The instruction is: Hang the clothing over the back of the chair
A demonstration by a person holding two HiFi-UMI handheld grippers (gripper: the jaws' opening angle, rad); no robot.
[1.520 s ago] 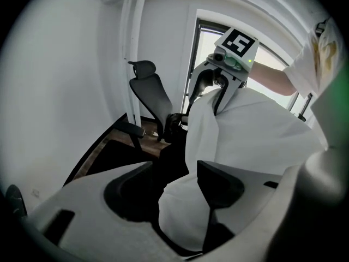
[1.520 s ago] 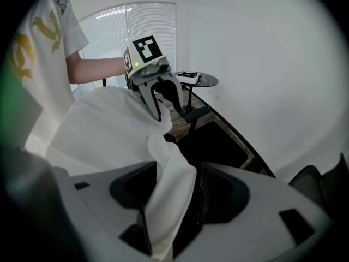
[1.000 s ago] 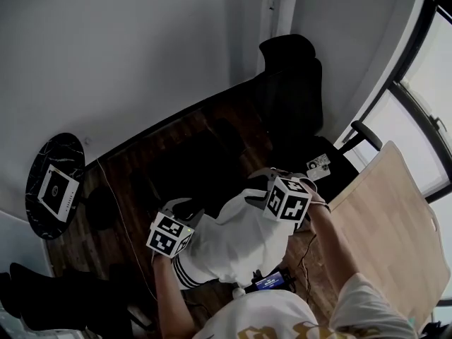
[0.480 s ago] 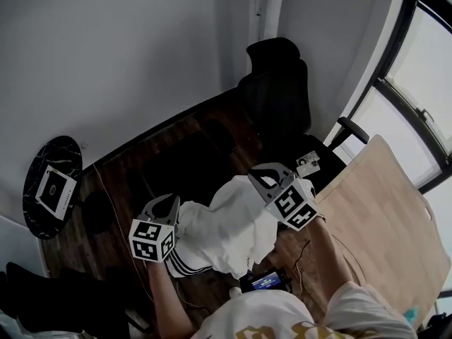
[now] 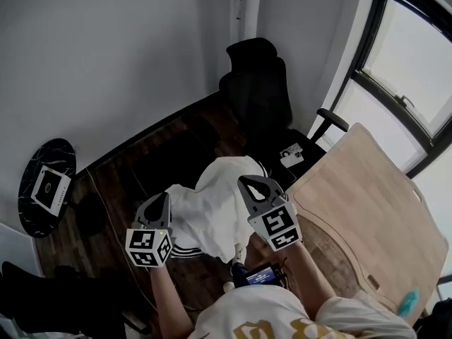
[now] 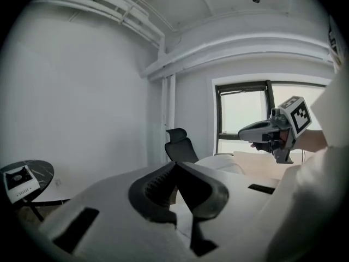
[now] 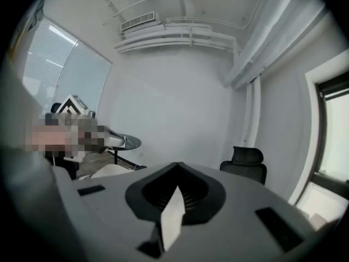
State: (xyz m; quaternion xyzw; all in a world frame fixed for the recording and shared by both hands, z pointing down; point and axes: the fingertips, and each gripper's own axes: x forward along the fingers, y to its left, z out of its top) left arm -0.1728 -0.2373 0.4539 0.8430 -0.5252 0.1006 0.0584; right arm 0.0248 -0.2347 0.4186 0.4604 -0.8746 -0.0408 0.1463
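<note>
Dark wood flooring runs under pale grey walls, with a tall window on the right-hand side. Both hand-held tools are raised over the floor, and a white garment with dark striped trim hangs stretched between the 2 of them. The left gripper has its jaws drawn together. The head view shows the garment's edge running right up to their tips, though in the left gripper view the pinched cloth is hard to make out, so that grip is probably, not plainly, on the fabric. The right gripper is clamped on the garment, and its own view shows 1 white fold standing between the closed jaws. A black high-backed office chair with a headrest stands ahead of both grippers, well apart from the cloth and nearer the right one. A pale wooden board lies just to the right of the right gripper. A round black side table sits well out to the left of the left gripper, with a white card lying on it.
</note>
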